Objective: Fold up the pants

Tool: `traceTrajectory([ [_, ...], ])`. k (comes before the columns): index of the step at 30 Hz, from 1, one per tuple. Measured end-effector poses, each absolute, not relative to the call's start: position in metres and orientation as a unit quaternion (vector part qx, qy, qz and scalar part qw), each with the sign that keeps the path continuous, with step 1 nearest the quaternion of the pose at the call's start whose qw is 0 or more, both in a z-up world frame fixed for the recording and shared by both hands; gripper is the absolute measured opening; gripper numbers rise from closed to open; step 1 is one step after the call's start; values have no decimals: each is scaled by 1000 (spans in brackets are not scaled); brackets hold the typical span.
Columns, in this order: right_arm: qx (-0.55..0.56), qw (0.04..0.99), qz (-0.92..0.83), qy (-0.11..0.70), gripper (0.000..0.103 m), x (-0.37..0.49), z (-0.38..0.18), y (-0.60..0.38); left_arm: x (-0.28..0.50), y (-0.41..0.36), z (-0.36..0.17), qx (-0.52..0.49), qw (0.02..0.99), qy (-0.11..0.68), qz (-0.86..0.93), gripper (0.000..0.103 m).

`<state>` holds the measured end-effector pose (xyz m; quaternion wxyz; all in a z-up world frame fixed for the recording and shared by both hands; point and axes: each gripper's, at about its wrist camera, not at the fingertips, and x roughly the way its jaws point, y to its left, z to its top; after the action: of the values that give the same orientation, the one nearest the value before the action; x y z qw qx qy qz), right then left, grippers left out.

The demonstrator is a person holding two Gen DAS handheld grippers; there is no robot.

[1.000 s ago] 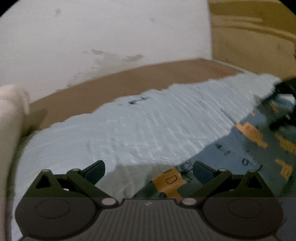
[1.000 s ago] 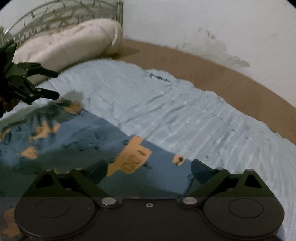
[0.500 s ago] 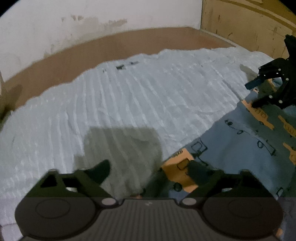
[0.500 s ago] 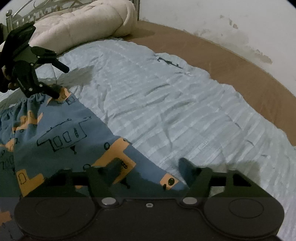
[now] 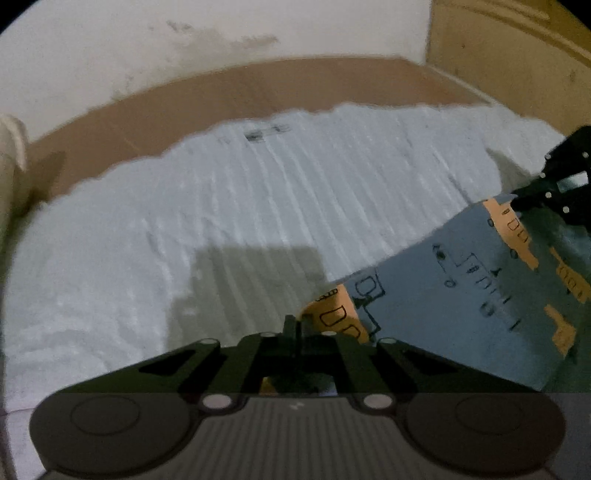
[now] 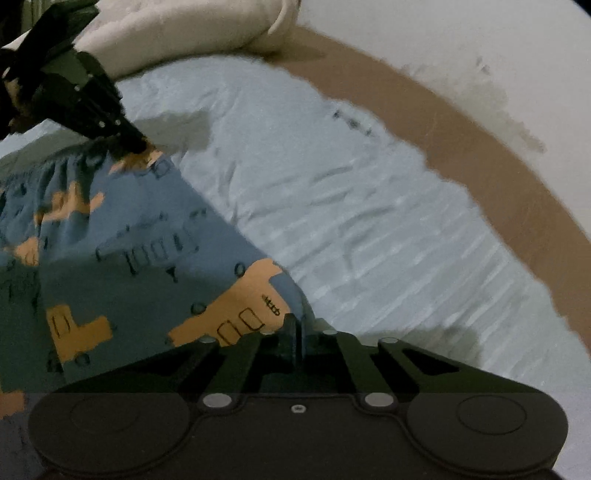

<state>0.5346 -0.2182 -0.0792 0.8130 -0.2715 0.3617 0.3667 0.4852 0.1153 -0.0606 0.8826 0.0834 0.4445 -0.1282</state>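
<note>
Pinching: both grippers are closed flat on one long side edge of the pants [image 6: 147,258], no gap visible between either pair of fingers.
Left gripper [image 5: 293,325]: jaws together on the gathered waistband corner; the right wrist view shows its tip [image 6: 129,144] at the ruffled elastic.
Right gripper [image 6: 294,326]: jaws together on the edge at the opposite end, where an orange print sits; whether that is the hem itself I cannot tell.
Location: pants lie spread on the pale blue bedsheet [image 6: 351,206], near the cream pillow [image 6: 177,33].
Handling (judged): light, thin, limp printed cloth; it will drape and sag between the two pinches, not slippery, not fragile.
Grip choice (judged): edge corners suit it; keeping the span taut should keep the fold line straight.
Long axis: runs from gripper to gripper, waistband toward the pillow end.
</note>
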Motion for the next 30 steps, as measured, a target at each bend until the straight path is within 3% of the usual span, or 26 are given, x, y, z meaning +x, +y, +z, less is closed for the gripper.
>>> traceTrajectory([
  [6, -267, 871, 300, 282, 0, 538, -55, -208, 479, 125, -40, 70, 922, 374, -69, 0],
  [15, -297, 891, 253, 232, 0, 529, -62, -185, 467, 123, -30, 54, 934, 349, -44, 0],
  [30, -237, 921, 264, 163, 0, 371, -15, -242, 319, 101, 23, 58, 953, 286, -87, 0],
])
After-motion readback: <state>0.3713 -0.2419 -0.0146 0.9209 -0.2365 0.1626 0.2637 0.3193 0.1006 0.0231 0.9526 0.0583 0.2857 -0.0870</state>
